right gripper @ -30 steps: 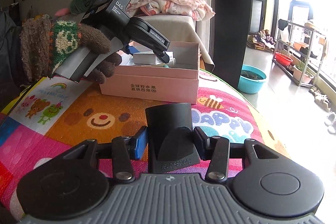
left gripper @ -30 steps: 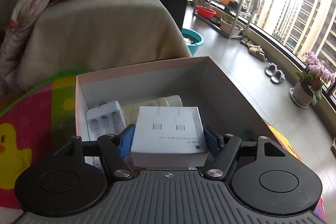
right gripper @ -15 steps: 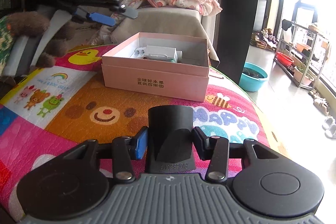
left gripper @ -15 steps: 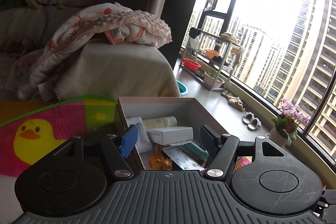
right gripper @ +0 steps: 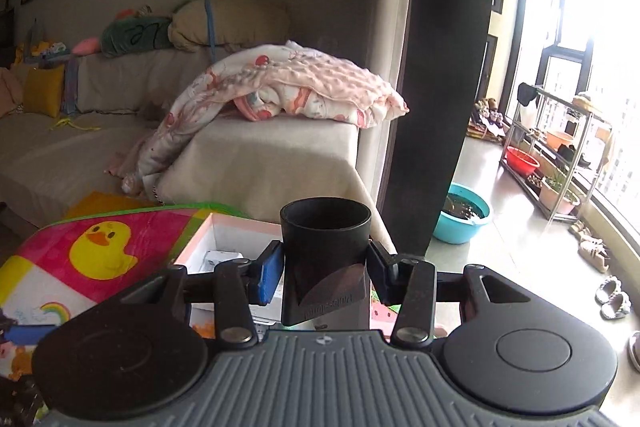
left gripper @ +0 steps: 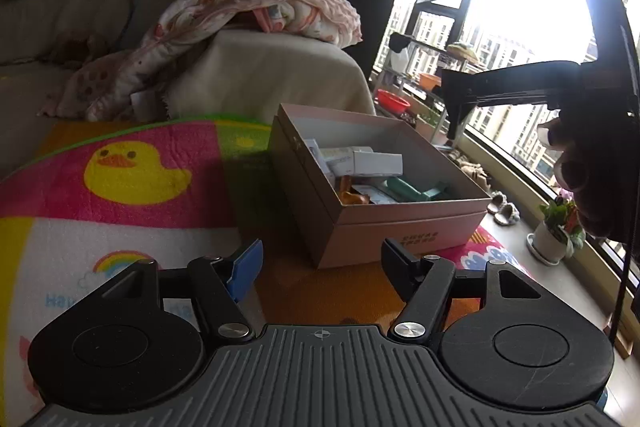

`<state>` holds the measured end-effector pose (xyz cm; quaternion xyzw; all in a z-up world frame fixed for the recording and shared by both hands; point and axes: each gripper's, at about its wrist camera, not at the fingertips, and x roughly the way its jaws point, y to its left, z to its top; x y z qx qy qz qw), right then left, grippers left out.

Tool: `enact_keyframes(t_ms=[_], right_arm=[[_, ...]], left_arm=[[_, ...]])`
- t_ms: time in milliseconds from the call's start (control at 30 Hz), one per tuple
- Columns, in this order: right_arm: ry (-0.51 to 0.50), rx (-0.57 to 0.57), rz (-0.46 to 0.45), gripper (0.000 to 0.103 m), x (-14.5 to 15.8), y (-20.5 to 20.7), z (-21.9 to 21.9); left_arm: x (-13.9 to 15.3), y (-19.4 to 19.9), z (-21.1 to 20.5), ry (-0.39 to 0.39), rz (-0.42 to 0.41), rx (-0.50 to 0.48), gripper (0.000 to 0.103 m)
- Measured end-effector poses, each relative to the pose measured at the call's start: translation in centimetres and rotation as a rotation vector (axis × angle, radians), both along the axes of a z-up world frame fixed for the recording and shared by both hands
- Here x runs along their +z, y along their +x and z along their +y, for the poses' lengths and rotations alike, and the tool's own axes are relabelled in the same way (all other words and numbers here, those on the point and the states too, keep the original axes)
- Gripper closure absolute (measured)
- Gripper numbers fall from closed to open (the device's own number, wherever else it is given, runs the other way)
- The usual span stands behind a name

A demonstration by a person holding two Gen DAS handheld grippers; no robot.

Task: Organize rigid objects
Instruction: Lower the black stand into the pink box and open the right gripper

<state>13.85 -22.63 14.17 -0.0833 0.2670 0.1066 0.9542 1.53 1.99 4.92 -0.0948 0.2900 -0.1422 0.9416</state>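
Left tongs point(left gripper: 320, 263) spread wide with nothing between them at lower centre, pink box point(left gripper: 404, 227) mid-frame, right tongs point(right gripper: 322, 269) clamped on black nozzle point(right gripper: 324, 251), centre frame

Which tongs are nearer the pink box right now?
Right. The right tongs, shut on a black nozzle, hang over the pink box, by its near edge. The left tongs are open with nothing between them, back over the play mat, short of the box.
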Motion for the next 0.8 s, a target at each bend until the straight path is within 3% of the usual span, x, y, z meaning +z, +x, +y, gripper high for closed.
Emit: enact_keyframes(t_ms=[133,233,367,533,600,733,800], right_arm=[[-0.049,-0.059,0.129,0.058,-3.3,4.3,1.5],[-0.082,-0.087,0.177,0.058,-5.6,5.5,2.0],[-0.052,-0.087,0.247,0.057,-7.3,6.4,1.6],[-0.013,-0.054,0.203,0.05,-6.4,4.5,0.7],[0.0,-0.04,0.155,0.049,-5.5,2.4,0.3],[0.053,0.002,0.059,0.034,-4.6,-3.4,-0.9],[0.058,0.006,0.038,0.034,-4.9,-5.8,-1.2]], left_arm=[[-1.0,0.0,0.4,-0.003,0.023,-0.012,0.032],[-1.8,0.3,0.9,-0.008,0.047,-0.001,0.032],[-2.5,0.5,1.2,-0.008,0.065,0.017,0.032],[-2.4,0.3,0.8,0.028,0.062,0.017,0.032],[-2.3,0.0,0.3,0.069,0.058,0.01,0.032],[-2.8,-0.8,-0.9,0.153,0.068,-0.01,0.032],[-3.4,-0.9,-1.2,0.167,0.096,-0.006,0.032]])
